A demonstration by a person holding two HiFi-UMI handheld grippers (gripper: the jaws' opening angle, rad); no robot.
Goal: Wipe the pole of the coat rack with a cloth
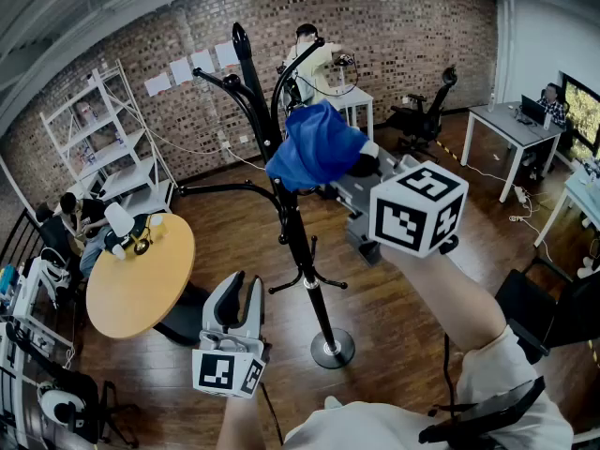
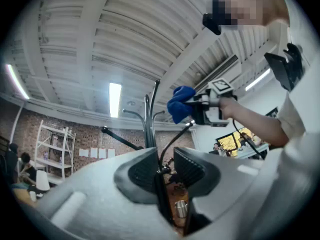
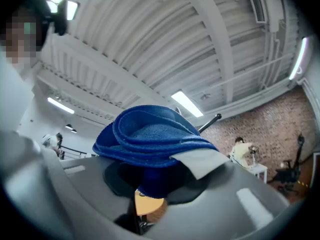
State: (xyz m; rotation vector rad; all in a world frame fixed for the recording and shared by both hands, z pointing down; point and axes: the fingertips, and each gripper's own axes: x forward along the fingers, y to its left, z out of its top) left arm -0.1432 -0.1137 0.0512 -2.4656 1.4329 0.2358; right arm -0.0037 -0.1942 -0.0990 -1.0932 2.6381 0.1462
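Observation:
The black coat rack's pole point(image 1: 298, 242) rises from a round base point(image 1: 333, 350) to curved hooks at the top. My right gripper point(image 1: 352, 169) is shut on a bunched blue cloth point(image 1: 319, 143), which sits against the upper pole just below the hooks. In the right gripper view the cloth point(image 3: 150, 134) fills the space between the jaws and hides the pole. My left gripper point(image 1: 241, 284) hangs low, left of the lower pole and apart from it, jaws open and pointing up. The left gripper view shows the pole point(image 2: 148, 129) beyond the jaw gap, with the cloth point(image 2: 180, 104) above.
A round wooden table point(image 1: 141, 279) stands left of the rack, with a white shelf unit point(image 1: 112, 129) behind it. Desks point(image 1: 511, 125) and an office chair point(image 1: 427, 111) stand at the right. A dark chair point(image 1: 544, 307) is close at lower right. People are at the back wall.

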